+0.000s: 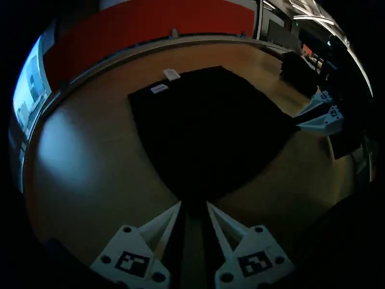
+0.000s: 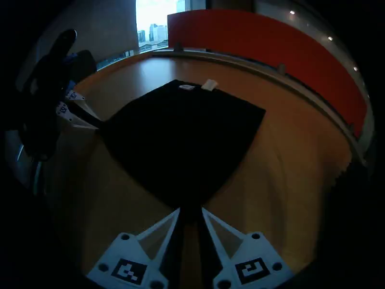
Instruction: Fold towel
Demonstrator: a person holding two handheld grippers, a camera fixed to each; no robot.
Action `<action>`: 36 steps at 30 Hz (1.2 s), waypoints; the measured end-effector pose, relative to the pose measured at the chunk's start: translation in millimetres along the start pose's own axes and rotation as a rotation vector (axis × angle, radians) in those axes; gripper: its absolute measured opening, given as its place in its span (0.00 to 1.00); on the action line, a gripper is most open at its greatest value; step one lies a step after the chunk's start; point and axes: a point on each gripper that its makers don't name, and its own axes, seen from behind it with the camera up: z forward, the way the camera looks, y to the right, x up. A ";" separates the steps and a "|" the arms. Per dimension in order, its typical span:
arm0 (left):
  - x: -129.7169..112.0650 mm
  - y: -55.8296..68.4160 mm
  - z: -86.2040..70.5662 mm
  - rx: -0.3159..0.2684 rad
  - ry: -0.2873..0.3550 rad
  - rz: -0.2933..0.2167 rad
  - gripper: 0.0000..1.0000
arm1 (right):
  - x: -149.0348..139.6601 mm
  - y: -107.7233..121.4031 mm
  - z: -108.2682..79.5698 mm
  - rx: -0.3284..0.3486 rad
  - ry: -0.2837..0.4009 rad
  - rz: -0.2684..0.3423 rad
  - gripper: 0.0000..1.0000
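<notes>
Towel (image 1: pixel 207 135): black cloth, flat on glossy wood table (image 1: pixel 96 159) | left gripper (image 1: pixel 195 204), right gripper (image 2: pixel 191 209): each pinching a corner

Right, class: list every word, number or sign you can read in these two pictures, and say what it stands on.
No text can be read.
The two white tags on the black towel: too small and blurred to read.
The square markers on the left gripper and the right gripper: black-and-white patterns, no words.
</notes>
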 end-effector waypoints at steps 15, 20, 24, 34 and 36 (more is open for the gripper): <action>17.8 3.7 -12.9 -0.006 0.020 -0.044 0.11 | 21.8 3.1 -16.7 -0.007 0.050 0.032 0.16; 31.6 2.2 -27.7 0.004 0.046 -0.057 0.11 | 38.0 5.3 -28.6 -0.015 0.082 0.040 0.16; 43.7 -0.2 -42.6 0.009 0.069 -0.075 0.11 | 50.9 4.8 -39.8 -0.021 0.105 0.032 0.15; 64.0 3.7 -78.6 -0.011 0.106 -0.123 0.12 | 72.7 0.4 -70.6 -0.028 0.142 0.020 0.15; 66.4 5.5 -85.2 -0.016 0.110 -0.130 0.12 | 76.6 -0.3 -77.1 -0.028 0.149 0.022 0.16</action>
